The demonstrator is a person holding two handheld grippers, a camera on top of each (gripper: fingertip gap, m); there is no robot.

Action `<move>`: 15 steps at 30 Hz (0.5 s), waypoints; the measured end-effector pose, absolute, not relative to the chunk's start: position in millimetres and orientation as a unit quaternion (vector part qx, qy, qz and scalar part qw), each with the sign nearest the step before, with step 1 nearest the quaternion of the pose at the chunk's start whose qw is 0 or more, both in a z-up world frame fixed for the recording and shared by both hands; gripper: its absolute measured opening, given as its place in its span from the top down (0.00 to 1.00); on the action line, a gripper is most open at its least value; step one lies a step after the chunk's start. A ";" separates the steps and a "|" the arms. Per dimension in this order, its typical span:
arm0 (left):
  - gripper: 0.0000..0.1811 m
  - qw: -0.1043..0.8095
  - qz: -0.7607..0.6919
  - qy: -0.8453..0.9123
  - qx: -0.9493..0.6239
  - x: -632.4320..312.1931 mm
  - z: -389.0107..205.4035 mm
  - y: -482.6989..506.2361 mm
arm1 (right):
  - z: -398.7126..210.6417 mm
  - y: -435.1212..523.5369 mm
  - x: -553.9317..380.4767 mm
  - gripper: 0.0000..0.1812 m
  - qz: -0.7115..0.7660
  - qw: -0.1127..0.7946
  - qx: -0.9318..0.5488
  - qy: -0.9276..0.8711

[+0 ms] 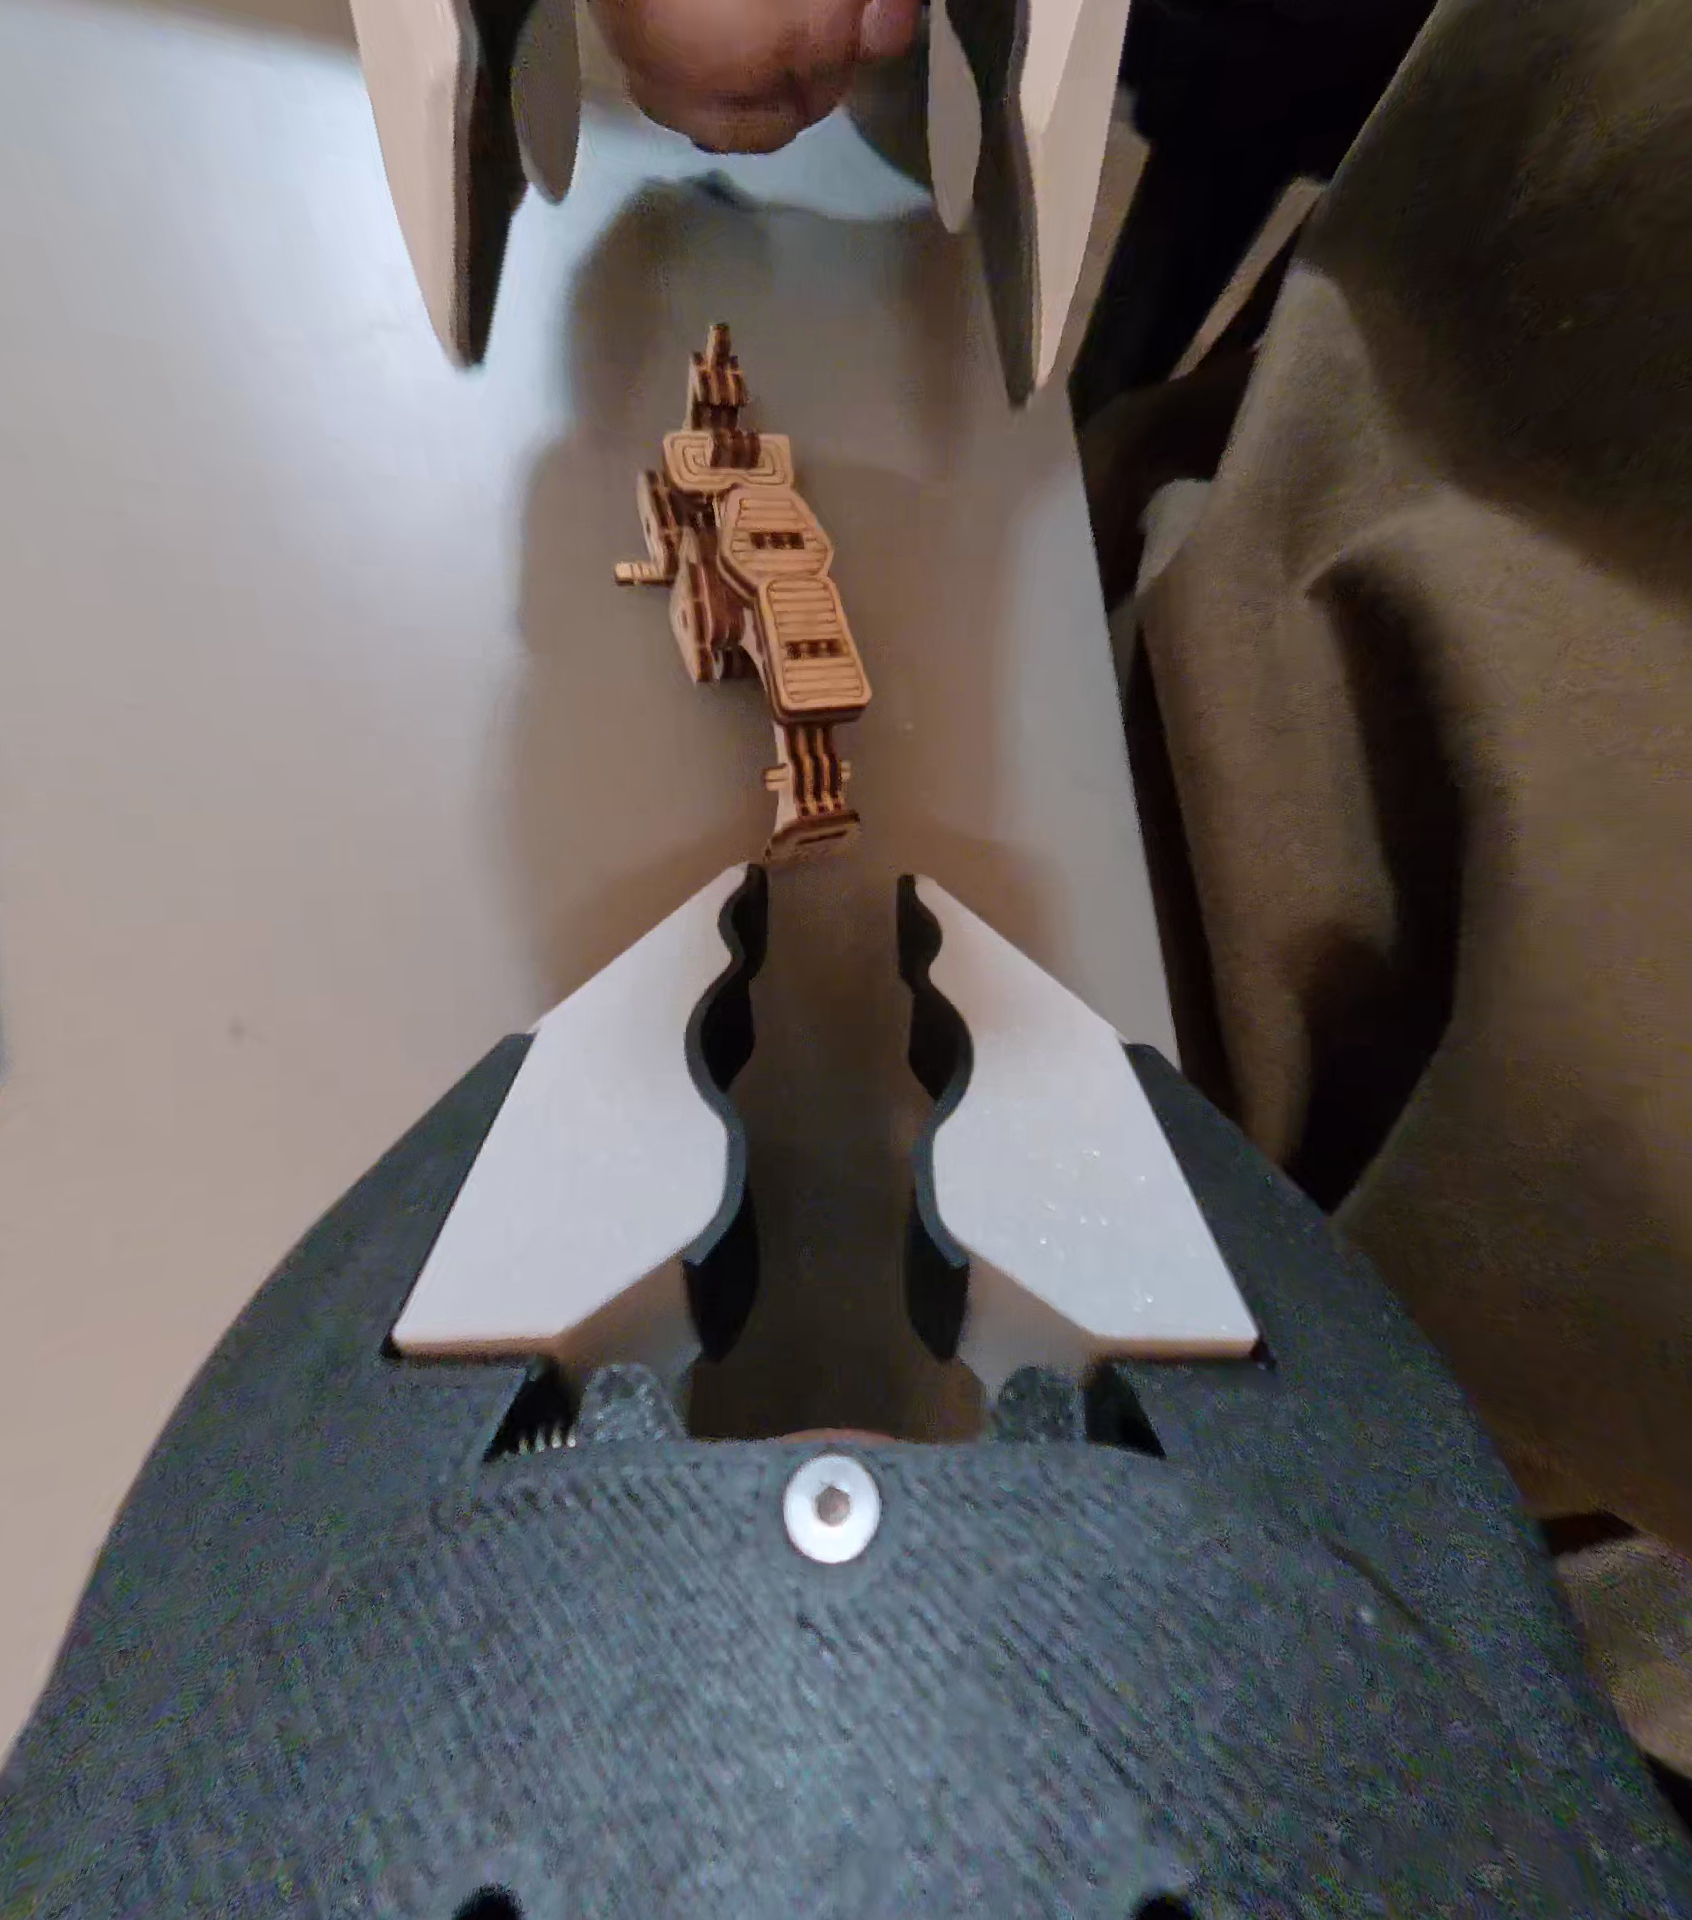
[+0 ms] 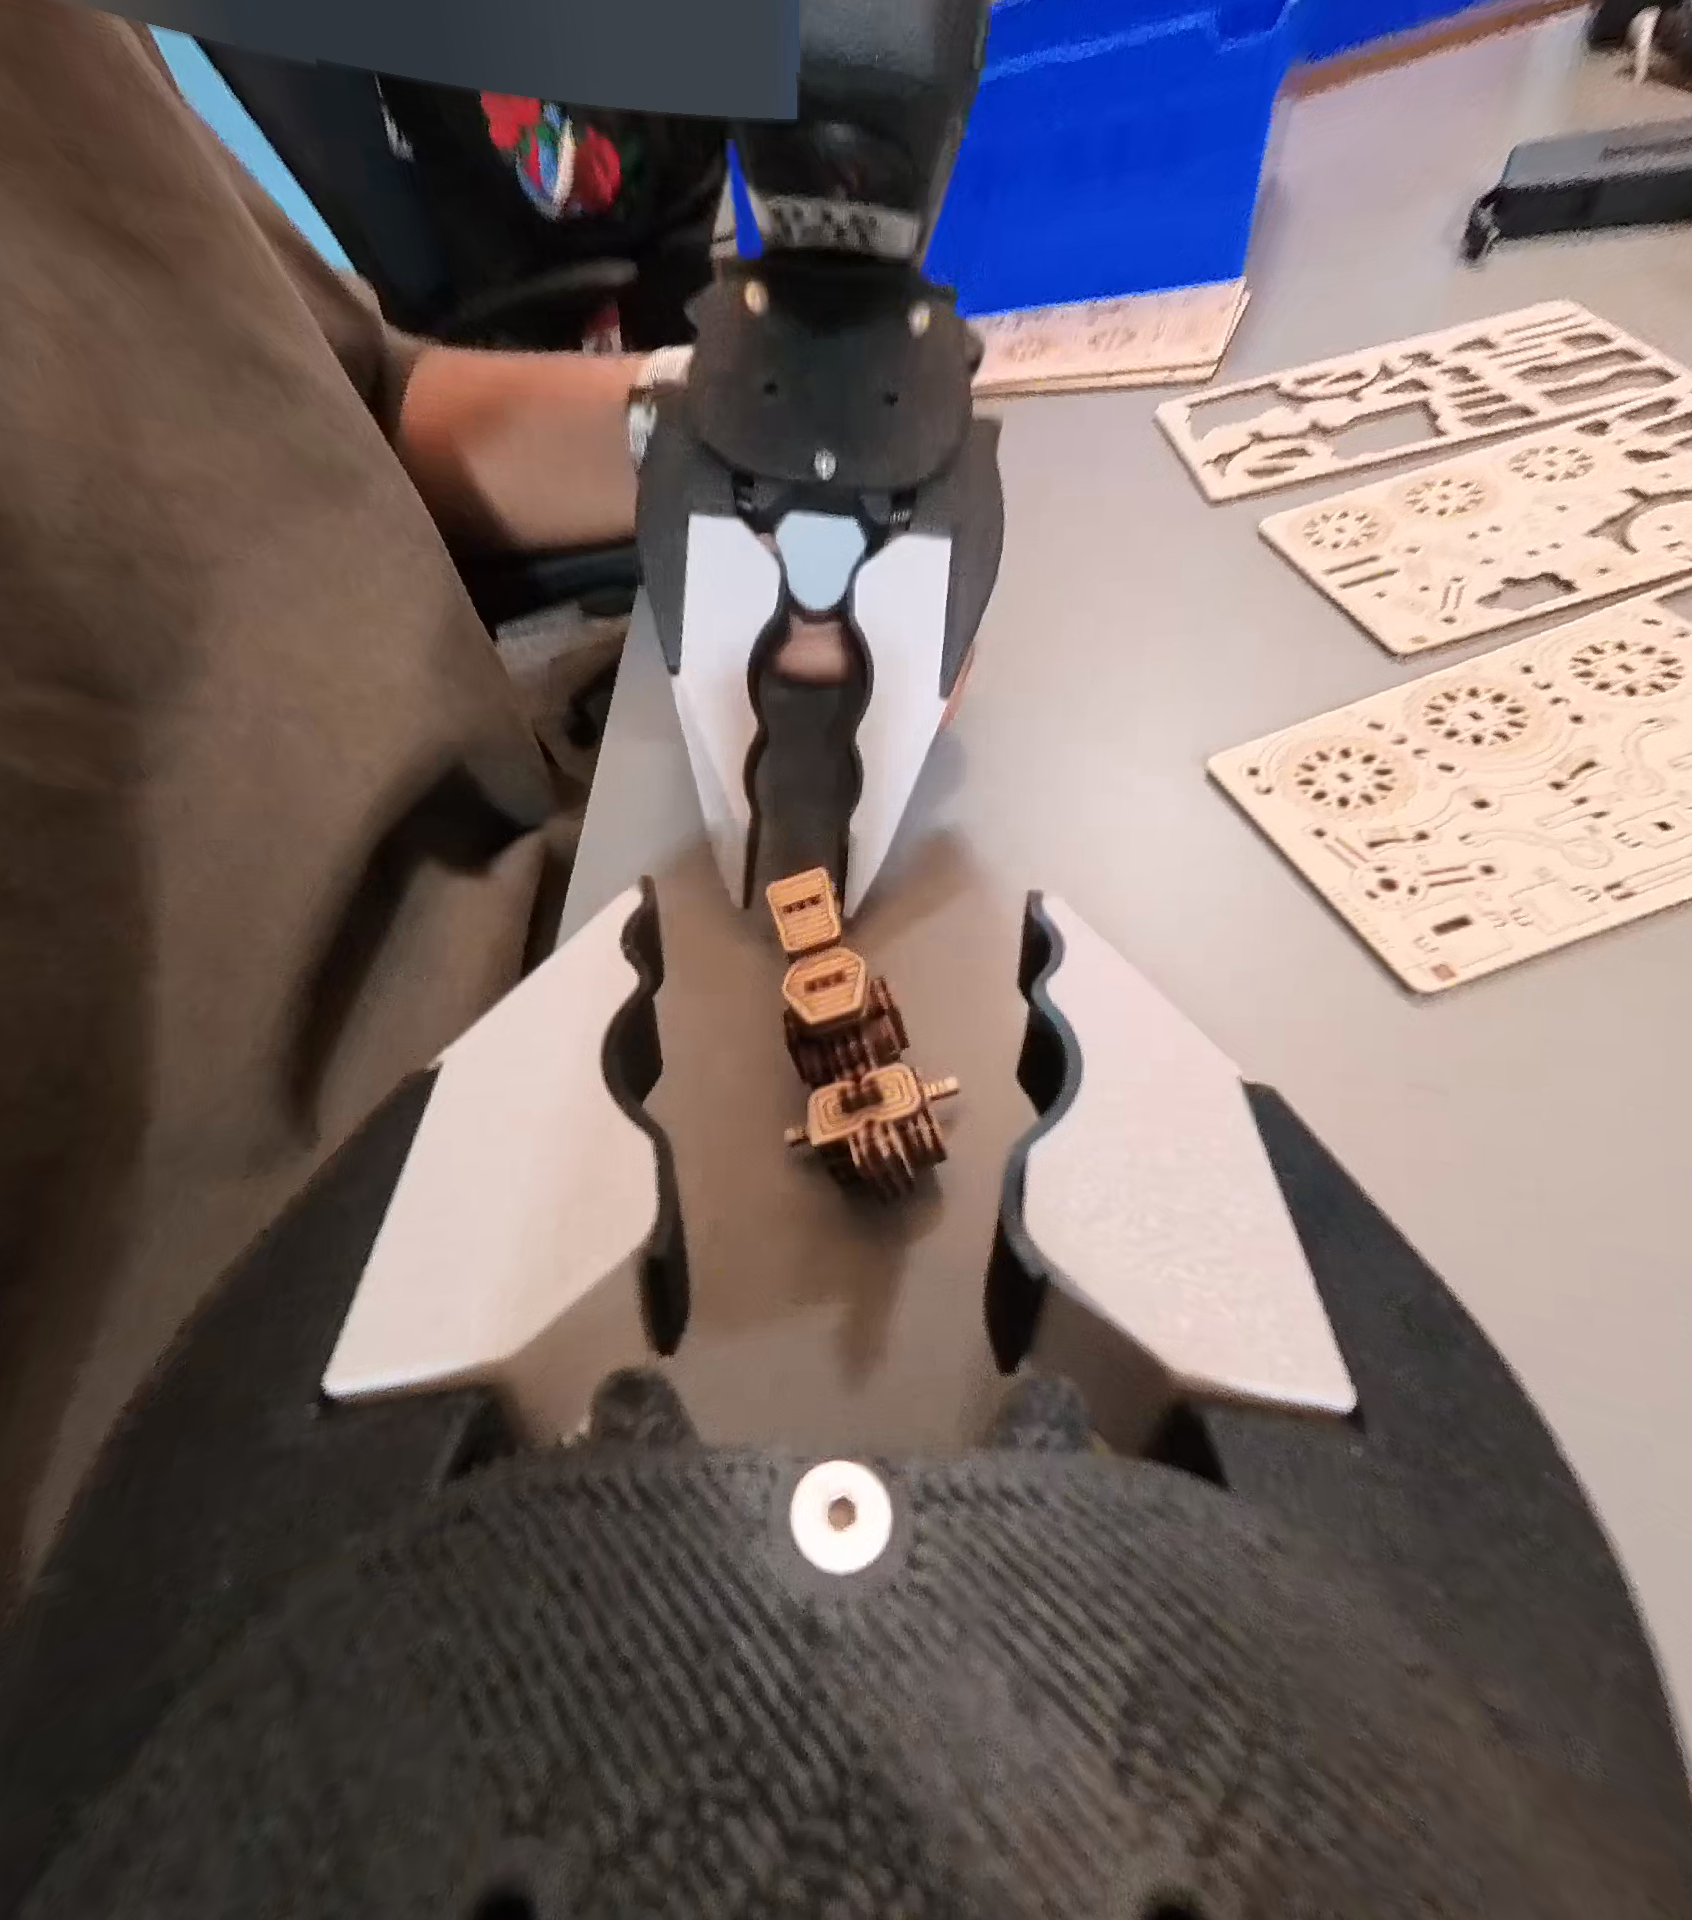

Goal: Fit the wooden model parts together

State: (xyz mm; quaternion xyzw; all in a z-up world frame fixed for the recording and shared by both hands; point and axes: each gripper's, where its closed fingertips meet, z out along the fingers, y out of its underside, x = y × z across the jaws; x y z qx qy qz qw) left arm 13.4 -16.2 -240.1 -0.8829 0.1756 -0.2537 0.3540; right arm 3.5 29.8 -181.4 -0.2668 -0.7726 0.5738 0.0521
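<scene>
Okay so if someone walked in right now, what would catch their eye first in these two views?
Probably the small wooden model, lying on the grey table between the two grippers that face each other over it. The left gripper and the right gripper both have their jaws apart, holding nothing. Next, the pale laser-cut wooden sheets spread out on the table in the right wrist view.

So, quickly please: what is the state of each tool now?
Left tool: open, holding nothing.
Right tool: open, holding nothing; the wooden model lies between them.
</scene>
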 end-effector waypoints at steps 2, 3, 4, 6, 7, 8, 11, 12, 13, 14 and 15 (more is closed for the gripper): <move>0.85 0.354 -0.302 0.147 -0.873 12.6 -234.7 -19.2 | -172.1 34.1 -1.0 0.63 0.596 0.058 -0.275 -0.752; 0.84 0.359 -0.325 0.132 -0.865 10.9 -230.5 -19.5 | -166.7 36.4 -3.7 0.63 0.608 0.062 -0.279 -0.741; 0.84 0.370 -0.343 0.117 -0.855 7.8 -225.3 -18.8 | -161.4 39.0 -6.8 0.64 0.620 0.067 -0.284 -0.728; 0.84 0.397 -0.370 0.092 -0.835 0.8 -213.9 -17.1 | -154.7 45.5 -13.4 0.64 0.634 0.081 -0.296 -0.709; 0.83 0.410 -0.378 0.083 -0.826 -2.9 -209.0 -16.2 | -155.5 49.8 -17.3 0.66 0.630 0.094 -0.303 -0.708; 0.83 0.425 -0.380 0.074 -0.818 -7.0 -204.4 -14.8 | -159.1 54.7 -21.8 0.66 0.618 0.113 -0.310 -0.713; 0.84 0.476 -0.367 0.063 -0.797 -20.1 -190.6 -10.4 | -167.4 64.1 -30.7 0.68 0.585 0.166 -0.314 -0.729; 0.84 0.492 -0.360 0.059 -0.790 -24.8 -186.3 -9.0 | -167.8 65.5 -32.6 0.68 0.581 0.175 -0.315 -0.729; 0.85 0.507 -0.353 0.054 -0.784 -29.4 -182.6 -7.8 | -167.3 66.0 -34.0 0.68 0.581 0.181 -0.315 -0.728; 0.87 0.521 -0.345 0.049 -0.779 -34.5 -179.3 -6.6 | -166.5 67.0 -35.4 0.68 0.582 0.187 -0.315 -0.726; 0.89 0.536 -0.336 0.043 -0.774 -39.8 -176.0 -5.0 | -166.0 69.0 -37.5 0.68 0.581 0.194 -0.317 -0.724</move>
